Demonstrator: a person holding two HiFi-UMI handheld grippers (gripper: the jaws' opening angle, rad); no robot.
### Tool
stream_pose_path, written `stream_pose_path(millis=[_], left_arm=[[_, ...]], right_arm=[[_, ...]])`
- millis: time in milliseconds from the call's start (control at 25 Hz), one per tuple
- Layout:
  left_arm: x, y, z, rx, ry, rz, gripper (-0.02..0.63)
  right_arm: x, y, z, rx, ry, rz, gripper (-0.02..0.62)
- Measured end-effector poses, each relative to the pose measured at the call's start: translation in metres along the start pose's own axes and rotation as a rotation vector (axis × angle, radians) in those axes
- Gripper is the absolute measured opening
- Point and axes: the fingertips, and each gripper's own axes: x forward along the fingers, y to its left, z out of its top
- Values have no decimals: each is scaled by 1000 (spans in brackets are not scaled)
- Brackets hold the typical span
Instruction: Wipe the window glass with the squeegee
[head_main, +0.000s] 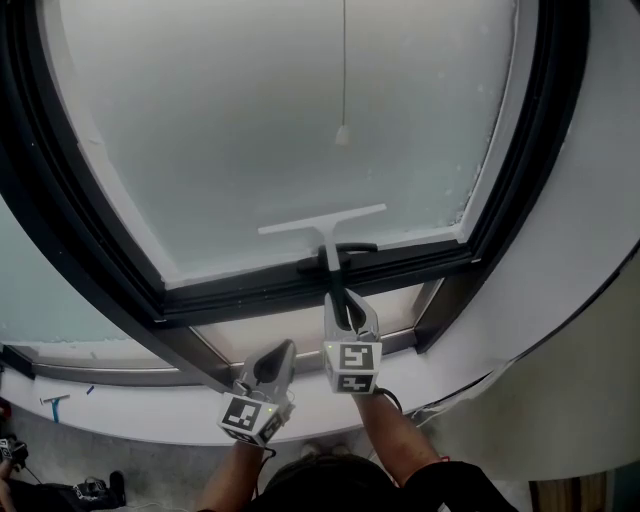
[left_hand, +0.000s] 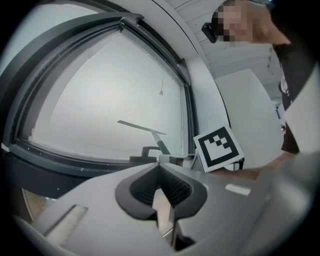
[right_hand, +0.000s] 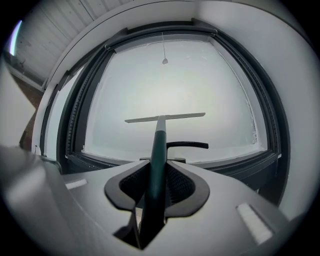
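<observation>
Squeegee: the squeegee (right_hand: 159, 131) is clamped in the right gripper (right_hand: 154, 196). Its handle runs straight up out of the jaws toward the window, and its blade lies level across the lower middle of the glass (right_hand: 175, 82), just above the bottom rail of the frame (head_main: 300, 283).
Right gripper: closed on the squeegee's handle, with the ribbed pads pressing it from both sides.
Left gripper: the left gripper (left_hand: 163, 194) has its jaws pressed together with nothing between them. It hangs just left of and below the right gripper, well clear of the window.
Squeegee shape: a T, with a dark, smooth, round handle, a short pale neck and a thin, straight, pale blade.
Glass: milky and frosted, evenly lit, with a pale seal line along its edges.
Frame: dark, matte, broad bars set in a smooth white wall (head_main: 590, 200).
Window lever: a slim black lever (right_hand: 187, 145) lies level on the bottom rail, just right of the squeegee's handle.
Cord: a thin cord (head_main: 343, 132) hangs before the upper glass and ends in a small pale knob.
Gripper bodies: smooth grey shells with dark ribbed linings, each with a black-and-white marker cube (left_hand: 218, 146).
</observation>
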Motion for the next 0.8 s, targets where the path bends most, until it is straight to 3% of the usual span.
stream_pose_path(millis=[520,800], left_arm=[[-14,-9,-7,22,3,73,-3],[-16,6,-7,30,-2,45,-2]], right_arm=[[-4,-3,-29,-31,48,26,95],[-8,2,-32,-38,26,-16,95]])
